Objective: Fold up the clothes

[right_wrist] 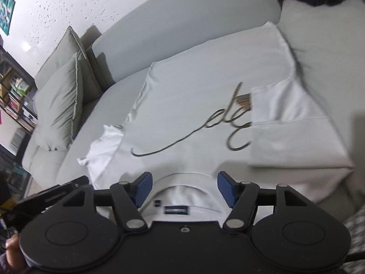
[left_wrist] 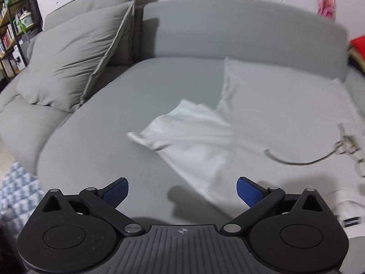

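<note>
- Left tongs hang released, blue pads spread wide and holding nothing, just above the near edge of the white T-shirt
- Right tongs likewise released, jaws apart over the shirt's collar, where a dark neck label shows just behind the pads
- The T-shirt lies spread flat on the grey sofa, neck end nearest the tongs, dark script lettering across its chest
- One sleeve is folded in over the shirt's body, covering the end of the lettering; the other sleeve lies out on the sofa seat
- Beyond the shirt rises the sofa backrest
- Two grey cushions lean beside the backrest, well apart from the shirt
</note>
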{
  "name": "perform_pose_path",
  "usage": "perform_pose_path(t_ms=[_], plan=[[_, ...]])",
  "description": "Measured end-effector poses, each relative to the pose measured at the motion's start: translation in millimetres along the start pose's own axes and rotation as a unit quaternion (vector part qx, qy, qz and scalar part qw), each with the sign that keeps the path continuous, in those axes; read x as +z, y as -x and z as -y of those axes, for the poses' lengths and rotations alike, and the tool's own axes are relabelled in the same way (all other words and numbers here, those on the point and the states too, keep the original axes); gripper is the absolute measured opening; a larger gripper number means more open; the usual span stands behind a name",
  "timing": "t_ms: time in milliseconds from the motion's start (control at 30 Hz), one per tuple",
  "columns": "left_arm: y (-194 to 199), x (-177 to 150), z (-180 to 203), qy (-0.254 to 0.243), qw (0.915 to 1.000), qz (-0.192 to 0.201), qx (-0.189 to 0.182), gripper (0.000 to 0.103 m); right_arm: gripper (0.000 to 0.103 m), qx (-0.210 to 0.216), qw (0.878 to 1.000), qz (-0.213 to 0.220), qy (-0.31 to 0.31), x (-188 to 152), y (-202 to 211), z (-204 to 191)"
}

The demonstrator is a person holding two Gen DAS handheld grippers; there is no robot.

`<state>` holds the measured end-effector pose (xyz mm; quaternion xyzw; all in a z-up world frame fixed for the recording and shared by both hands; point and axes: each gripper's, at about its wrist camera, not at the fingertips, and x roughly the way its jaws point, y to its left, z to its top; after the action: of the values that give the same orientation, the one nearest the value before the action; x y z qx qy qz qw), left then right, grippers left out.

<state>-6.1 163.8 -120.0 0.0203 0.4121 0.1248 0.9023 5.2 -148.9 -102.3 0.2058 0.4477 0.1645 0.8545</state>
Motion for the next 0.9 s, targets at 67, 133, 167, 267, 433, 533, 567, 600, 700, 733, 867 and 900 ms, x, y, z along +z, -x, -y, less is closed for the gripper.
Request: perform_pose_path(t_ms=[67,133,167,267,433,533,567,600,700,733,867,900], plan=[[-5,8,-6,0.0,1.0,-0.007,-0.004,0.102,0.062,0.005,1.0,0.001,0.003,1,0,-6],[-8,14,-17,0.022,0.9994,-0.004,-0.027,0.102,0.063,0.009,1.0,0.003,0.006,0,-1,-10],[-10,17,-22,0.033,0.9988,-0.003,-0.037,0.102,0.063,0.01,1.0,0.004,0.005,2,-1,-12],[-18,27,-34,0.056,0.9969,-0.01,-0.055,0.102,0.065,0.022,1.0,0.009,-0.008,7,1,-13],[-32,39,-67,0.13,0.988,-0.02,-0.081,0.102,0.068,0.053,0.997,0.022,-0.042,18,1,-16],[-41,40,-92,0.191,0.9764,-0.017,-0.099,0.102,0.068,0.063,0.996,0.026,-0.052,21,-1,-19],[-45,40,-100,0.215,0.9702,-0.019,-0.11,0.102,0.068,0.064,0.996,0.026,-0.054,21,-2,-20],[-50,39,-109,0.242,0.9618,-0.027,-0.125,0.102,0.068,0.065,0.996,0.025,-0.055,21,-2,-21],[-72,34,-130,0.332,0.9234,-0.065,-0.182,0.098,0.068,0.068,0.996,0.023,-0.06,20,-3,-20],[-78,31,-135,0.361,0.9087,-0.074,-0.196,0.092,0.068,0.068,0.996,0.023,-0.06,19,-4,-20],[-98,21,-140,0.431,0.8673,-0.1,-0.227,0.068,0.068,0.064,0.996,0.025,-0.058,18,-3,-20],[-101,20,-140,0.44,0.8605,-0.104,-0.235,0.066,0.068,0.063,0.996,0.026,-0.058,18,-2,-20]])
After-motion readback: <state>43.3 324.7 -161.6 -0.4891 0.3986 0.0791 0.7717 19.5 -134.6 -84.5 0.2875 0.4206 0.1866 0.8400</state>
